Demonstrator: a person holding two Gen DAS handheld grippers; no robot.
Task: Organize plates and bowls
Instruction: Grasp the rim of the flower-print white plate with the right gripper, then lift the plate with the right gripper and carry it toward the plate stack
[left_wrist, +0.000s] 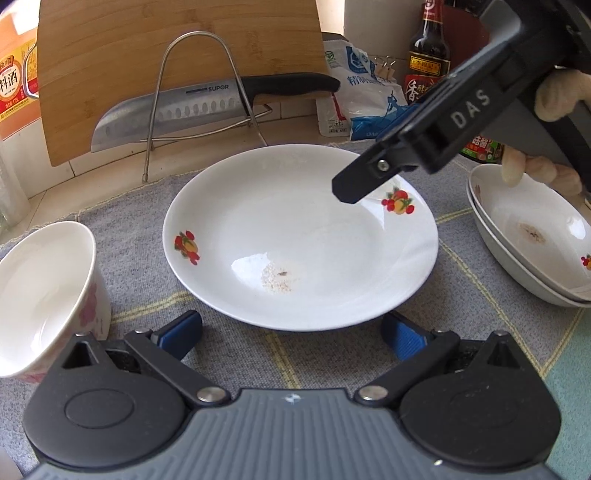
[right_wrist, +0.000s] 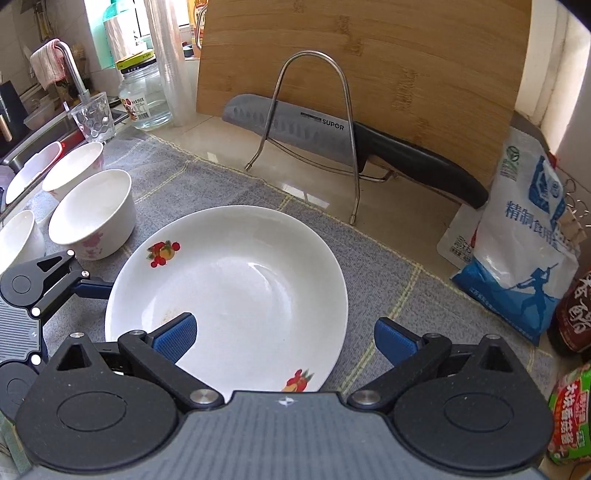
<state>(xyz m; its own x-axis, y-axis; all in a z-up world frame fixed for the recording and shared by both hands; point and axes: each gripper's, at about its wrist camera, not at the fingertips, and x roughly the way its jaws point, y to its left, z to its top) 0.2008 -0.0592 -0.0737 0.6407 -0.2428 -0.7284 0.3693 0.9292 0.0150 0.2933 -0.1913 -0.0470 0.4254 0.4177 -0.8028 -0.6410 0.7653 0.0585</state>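
A white plate (left_wrist: 301, 236) with small fruit prints lies flat on the grey cloth, with a crumb stain near its front. My left gripper (left_wrist: 291, 334) stands open just short of the plate's near rim, nothing between its pads. My right gripper (left_wrist: 369, 158), held by a gloved hand, reaches in from the upper right with one finger hanging over the plate's far right part. In the right wrist view the right gripper (right_wrist: 286, 336) is open above the plate (right_wrist: 229, 288): its left pad hangs over the plate, its right pad over the cloth. One of the left fingers (right_wrist: 94, 288) sits at the plate's rim.
Two stacked plates (left_wrist: 528, 240) sit at the right. White bowls (right_wrist: 92, 214) stand in a group at the left; one bowl (left_wrist: 44, 295) is beside my left gripper. Behind stand a wire rack (left_wrist: 199, 92) with a knife (left_wrist: 177, 114), a cutting board, a salt bag (right_wrist: 524, 236) and bottles.
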